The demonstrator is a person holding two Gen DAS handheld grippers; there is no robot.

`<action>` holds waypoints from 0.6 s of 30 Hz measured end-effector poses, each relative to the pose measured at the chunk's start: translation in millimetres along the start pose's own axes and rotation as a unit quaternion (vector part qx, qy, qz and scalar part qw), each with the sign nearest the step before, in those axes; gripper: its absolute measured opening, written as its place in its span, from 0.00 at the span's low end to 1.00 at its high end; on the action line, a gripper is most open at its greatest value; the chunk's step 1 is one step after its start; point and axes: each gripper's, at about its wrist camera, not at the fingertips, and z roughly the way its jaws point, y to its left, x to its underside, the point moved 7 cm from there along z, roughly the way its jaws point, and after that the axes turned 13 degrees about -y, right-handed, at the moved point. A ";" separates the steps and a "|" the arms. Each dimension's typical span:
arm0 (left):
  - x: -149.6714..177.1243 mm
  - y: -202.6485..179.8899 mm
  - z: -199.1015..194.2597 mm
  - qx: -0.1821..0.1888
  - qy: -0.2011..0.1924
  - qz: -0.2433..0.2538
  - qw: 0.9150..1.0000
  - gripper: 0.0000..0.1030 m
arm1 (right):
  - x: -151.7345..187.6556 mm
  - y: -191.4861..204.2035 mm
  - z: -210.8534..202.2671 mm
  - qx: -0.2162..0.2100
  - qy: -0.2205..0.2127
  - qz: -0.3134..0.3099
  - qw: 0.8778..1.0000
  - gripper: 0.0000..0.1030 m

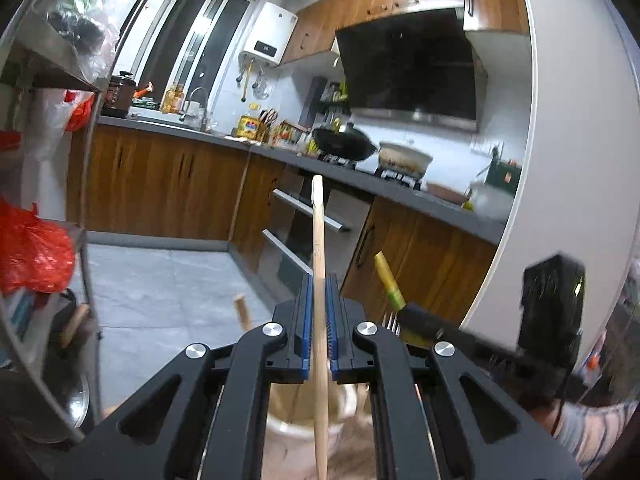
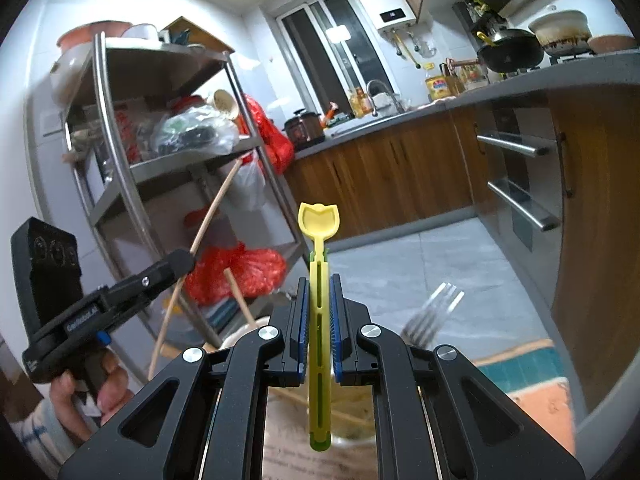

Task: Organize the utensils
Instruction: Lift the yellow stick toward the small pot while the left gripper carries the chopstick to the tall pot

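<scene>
My left gripper [image 1: 319, 300] is matt black plastic with ribbed blue pads and bright metal screws, clamped on a pale, smooth wooden chopstick [image 1: 319, 248]. My right gripper [image 2: 320, 304] – same build – pinches a glossy yellow plastic utensil [image 2: 319, 280]. The fork [image 2: 434, 312] is shiny metal.

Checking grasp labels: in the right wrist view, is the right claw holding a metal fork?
No, the right claw is shut on a yellow plastic utensil; the fork stands free beside it.
</scene>
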 end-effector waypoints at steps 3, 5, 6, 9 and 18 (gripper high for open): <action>1.6 1.6 15.2 0.005 -0.018 0.002 1.000 0.06 | 4.0 -3.3 9.2 -0.001 -0.006 0.009 1.000 0.11; 2.4 1.5 19.0 0.006 -0.031 0.000 1.000 0.06 | 7.3 -5.4 14.2 0.000 -0.008 0.014 1.000 0.11; 2.3 2.5 21.5 0.010 -0.038 -0.006 0.999 0.06 | 9.5 -6.5 16.6 -0.001 -0.009 0.017 1.000 0.11; 3.4 4.5 27.7 0.013 -0.047 -0.012 0.999 0.06 | 13.1 -7.2 21.0 0.000 -0.011 0.018 1.000 0.11; 17.4 15.8 32.2 0.030 -0.051 -0.019 0.998 0.06 | 23.3 -0.8 33.7 0.004 -0.020 -0.012 1.000 0.11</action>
